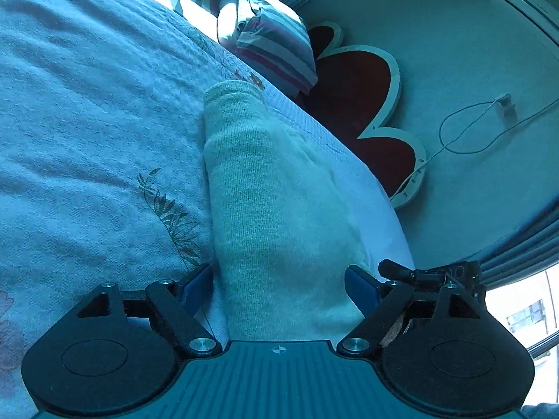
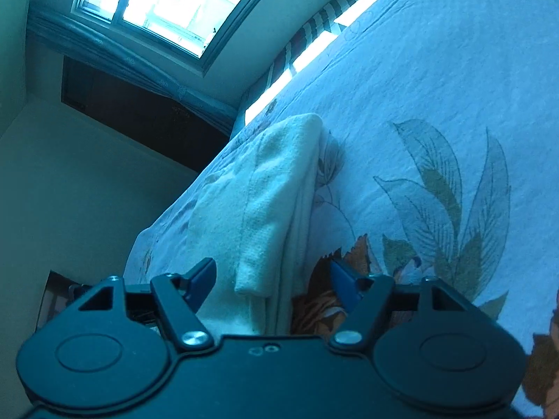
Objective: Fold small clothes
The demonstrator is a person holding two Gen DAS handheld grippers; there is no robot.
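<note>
A small cream knit garment (image 1: 269, 192) lies folded lengthwise on the pale floral bedspread (image 1: 87, 122), near the bed's edge. My left gripper (image 1: 279, 282) is open, its blue-padded fingers (image 1: 201, 284) straddling the garment's near end. In the right wrist view the same garment (image 2: 265, 202) lies folded, with a sleeve end on top near me. My right gripper (image 2: 272, 279) is open, its fingers (image 2: 344, 284) either side of the garment's near end. Whether the pads touch the cloth I cannot tell.
A striped pillow (image 1: 276, 45) sits at the bed's head by a red flower-shaped headboard (image 1: 360, 104). A white cable (image 1: 468, 132) hangs on the wall under an air conditioner (image 1: 524, 3). A window (image 2: 164, 3) and a dark cabinet (image 2: 139, 111) lie beyond the bed (image 2: 436, 87).
</note>
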